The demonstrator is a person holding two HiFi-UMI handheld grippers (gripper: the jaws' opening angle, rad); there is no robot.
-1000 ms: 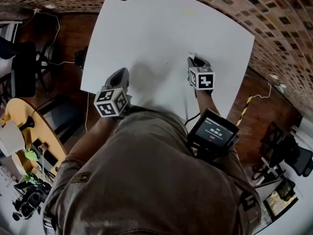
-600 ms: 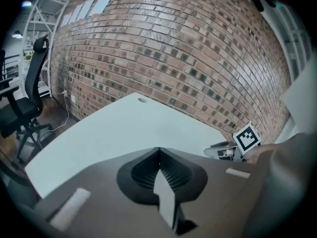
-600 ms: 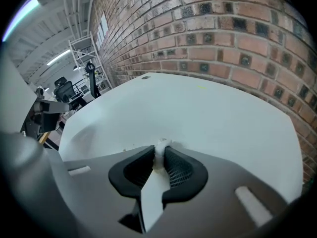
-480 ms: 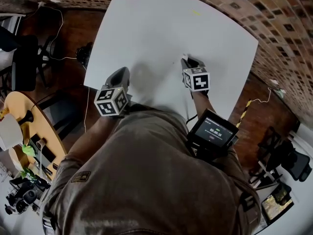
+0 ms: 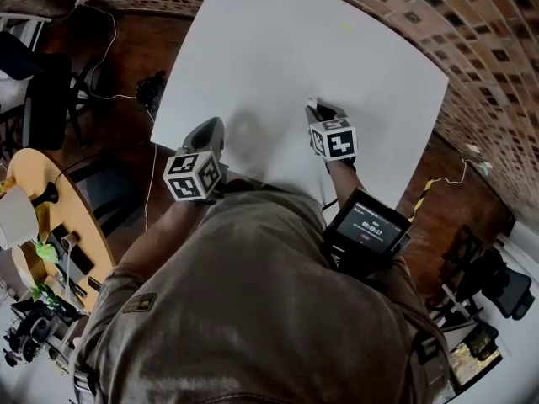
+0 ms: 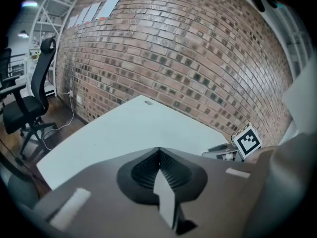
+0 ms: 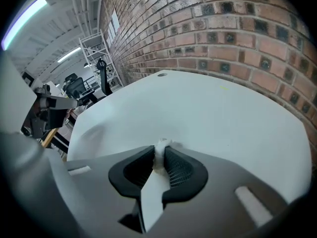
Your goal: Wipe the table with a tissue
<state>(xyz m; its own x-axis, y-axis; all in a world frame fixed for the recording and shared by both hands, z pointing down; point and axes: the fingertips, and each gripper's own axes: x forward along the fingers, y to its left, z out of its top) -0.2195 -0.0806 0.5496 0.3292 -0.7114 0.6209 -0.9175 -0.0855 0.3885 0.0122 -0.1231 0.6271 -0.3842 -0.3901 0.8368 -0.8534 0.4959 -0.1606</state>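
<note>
The right hand-held gripper [image 5: 315, 108] pinches the tissue [image 7: 161, 146] against the near worktop [image 5: 278, 49]. The left hand-held gripper [image 6: 158, 155] is closed and empty. Wiping seems under way, with the far side probably left.

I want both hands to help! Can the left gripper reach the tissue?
Probably yes: only bare table lies between the left gripper and the tissue. But the right gripper holds it clamped, and the left jaws are shut.

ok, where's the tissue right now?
The tissue is pinched in the tongs of the right gripper, down on the white table near the person's edge. In the head view it is right of centre, with the left gripper to its left.
</note>
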